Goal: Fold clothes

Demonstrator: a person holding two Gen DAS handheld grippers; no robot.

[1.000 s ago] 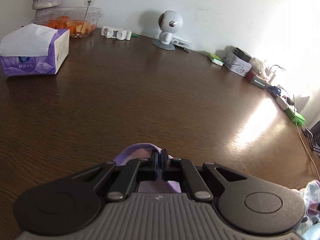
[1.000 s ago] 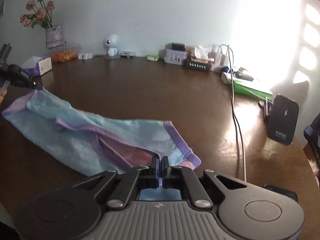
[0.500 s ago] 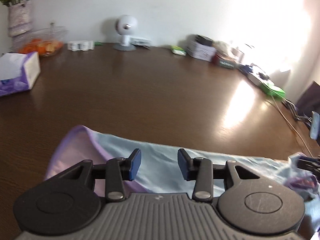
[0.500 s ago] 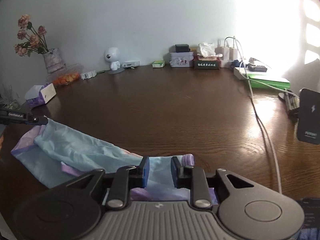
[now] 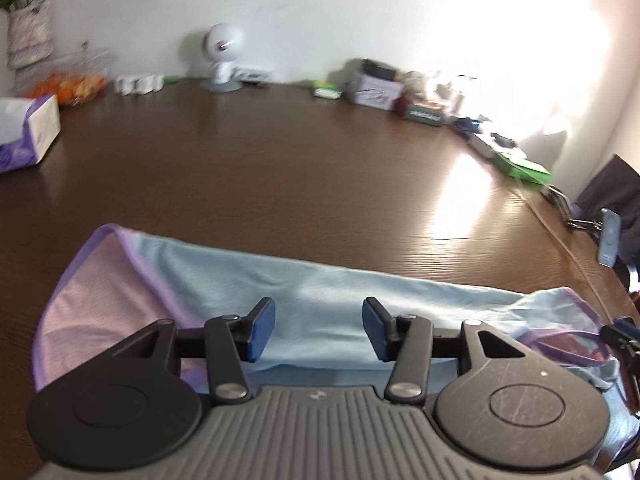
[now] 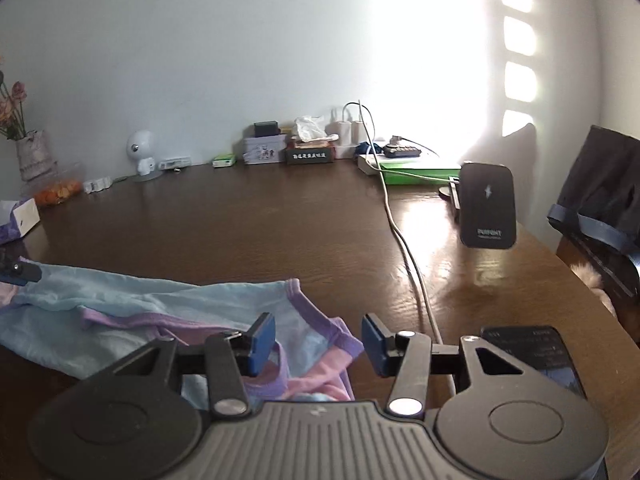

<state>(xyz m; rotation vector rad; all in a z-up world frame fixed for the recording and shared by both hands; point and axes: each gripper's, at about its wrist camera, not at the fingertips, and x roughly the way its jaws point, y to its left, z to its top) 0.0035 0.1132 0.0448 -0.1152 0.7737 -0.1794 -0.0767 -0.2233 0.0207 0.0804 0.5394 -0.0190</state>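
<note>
A light blue garment (image 5: pixel 320 292) with purple trim and a pink inner side lies flat on the dark wooden table (image 5: pixel 280 168). In the left wrist view my left gripper (image 5: pixel 319 328) hovers over its near edge, jaws opening, with the cloth below them and not pinched. The right wrist view shows the same garment (image 6: pixel 132 312) stretching left, its purple-trimmed end under my right gripper (image 6: pixel 318 342). That gripper's jaws are opening too, and nothing is pressed between the pads. The left gripper's tip (image 6: pixel 20 272) shows at the far left edge.
A tissue box (image 5: pixel 28 136), a tub of fruit (image 5: pixel 76 80), a white round camera (image 5: pixel 222 56) and small boxes (image 6: pixel 280 150) line the far edge. A white cable (image 6: pixel 404 240), a black charger stand (image 6: pixel 486 204) and a phone (image 6: pixel 536 356) lie at the right.
Both grippers were shut on the garment's ends a second ago; both have let go and opened. The garment now lies on the table, and the left gripper has pulled back from it.
</note>
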